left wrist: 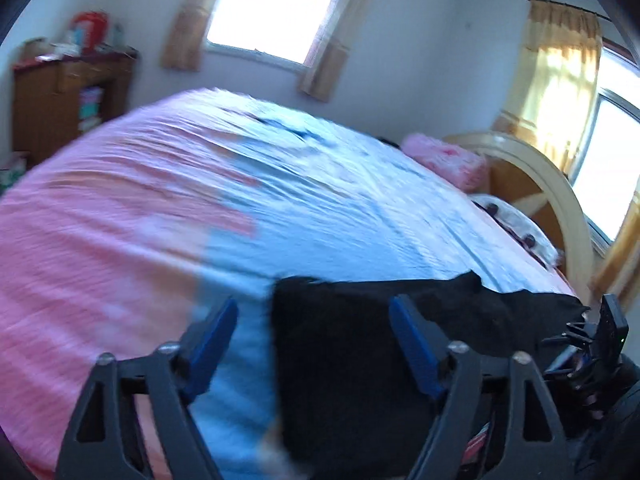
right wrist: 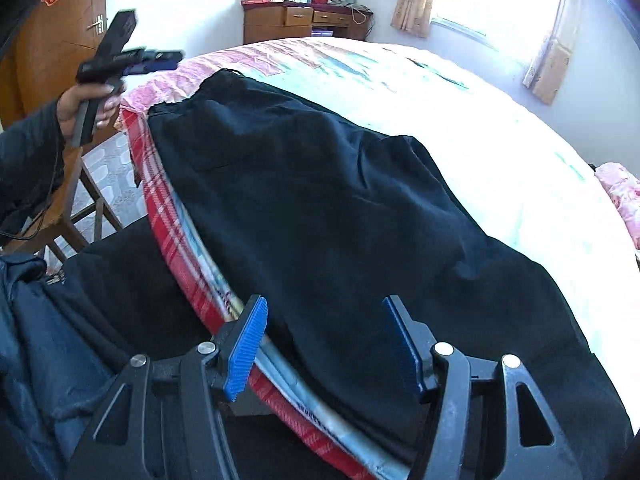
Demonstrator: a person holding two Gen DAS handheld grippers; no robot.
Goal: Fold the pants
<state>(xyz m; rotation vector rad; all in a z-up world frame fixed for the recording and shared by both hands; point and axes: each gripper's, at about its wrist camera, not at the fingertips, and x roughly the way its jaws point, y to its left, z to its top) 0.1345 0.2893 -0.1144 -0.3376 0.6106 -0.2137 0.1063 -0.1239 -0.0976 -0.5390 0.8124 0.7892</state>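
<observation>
Dark navy pants (right wrist: 320, 208) lie flat along the near edge of the bed, waist end at the far left. They also show in the left wrist view (left wrist: 360, 340), blurred. My right gripper (right wrist: 324, 320) is open and empty, its blue pads just above the pants near the bed edge. My left gripper (left wrist: 314, 320) is open and empty, hovering over the end of the pants. It also shows in the right wrist view (right wrist: 160, 58), held in a hand above the bed's far left corner. The right gripper shows at the right edge of the left wrist view (left wrist: 600, 340).
The bed (right wrist: 480, 128) has a pink and light blue sheet, and a red plaid layer (right wrist: 160, 208) at its side. A pink pillow (left wrist: 448, 160) lies by the wooden headboard (left wrist: 552, 200). A wooden dresser (right wrist: 304, 20) stands at the far wall. A wooden chair (right wrist: 80, 200) stands by the bed.
</observation>
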